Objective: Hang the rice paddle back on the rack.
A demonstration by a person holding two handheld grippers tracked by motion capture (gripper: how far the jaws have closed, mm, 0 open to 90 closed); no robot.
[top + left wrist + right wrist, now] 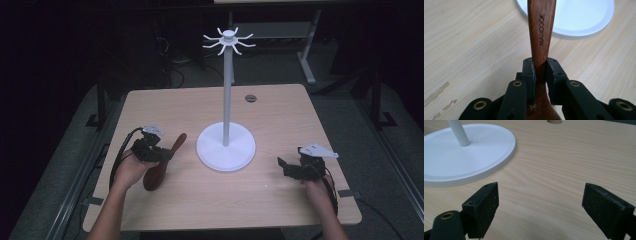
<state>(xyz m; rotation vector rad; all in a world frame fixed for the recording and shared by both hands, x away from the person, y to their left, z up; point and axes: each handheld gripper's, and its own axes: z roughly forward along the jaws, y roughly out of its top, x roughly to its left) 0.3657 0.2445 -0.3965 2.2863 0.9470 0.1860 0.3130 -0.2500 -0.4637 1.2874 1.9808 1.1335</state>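
Pale worktop (280,115): left tongs (539,72) clamp a dark reddish wooden spoon (541,30), "MAXCOOK" on its handle; right tongs (540,205) gape wide, holding nothing.

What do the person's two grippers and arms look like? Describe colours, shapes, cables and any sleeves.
Both the left gripper and the right gripper are black, built of jointed links with brass-coloured rivets and flat rectangular pads. Each carries a grey three-cornered plate on top and trails a black cable. The forearms are bare, with no sleeves in view.
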